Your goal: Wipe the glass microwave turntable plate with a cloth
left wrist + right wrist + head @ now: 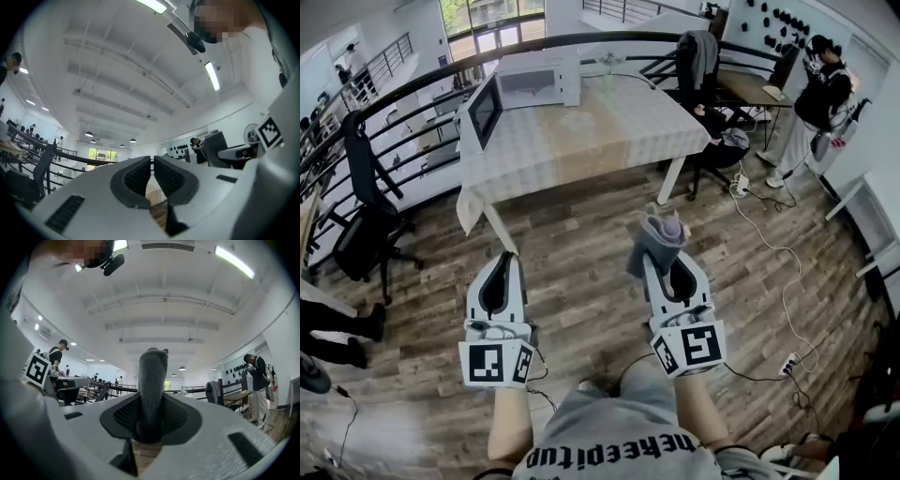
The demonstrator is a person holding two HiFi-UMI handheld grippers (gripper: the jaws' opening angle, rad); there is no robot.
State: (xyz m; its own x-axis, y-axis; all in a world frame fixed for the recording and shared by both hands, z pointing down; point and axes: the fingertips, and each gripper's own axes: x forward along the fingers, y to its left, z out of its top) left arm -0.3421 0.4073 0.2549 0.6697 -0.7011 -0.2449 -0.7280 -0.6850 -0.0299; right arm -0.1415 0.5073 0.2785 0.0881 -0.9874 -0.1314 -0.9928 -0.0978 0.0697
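Both grippers held forward, side by side, low over the wooden floor, well short of the table (pixel 609 131).
The right gripper (pixel 667 253) pinches a grey cloth (pixel 152 390); the left gripper (pixel 152 161) has its jaws almost together with nothing between them. I cannot make out the plate.

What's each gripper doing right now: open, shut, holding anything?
Left gripper: closed, nothing between the jaws.
Right gripper: closed on the grey cloth.
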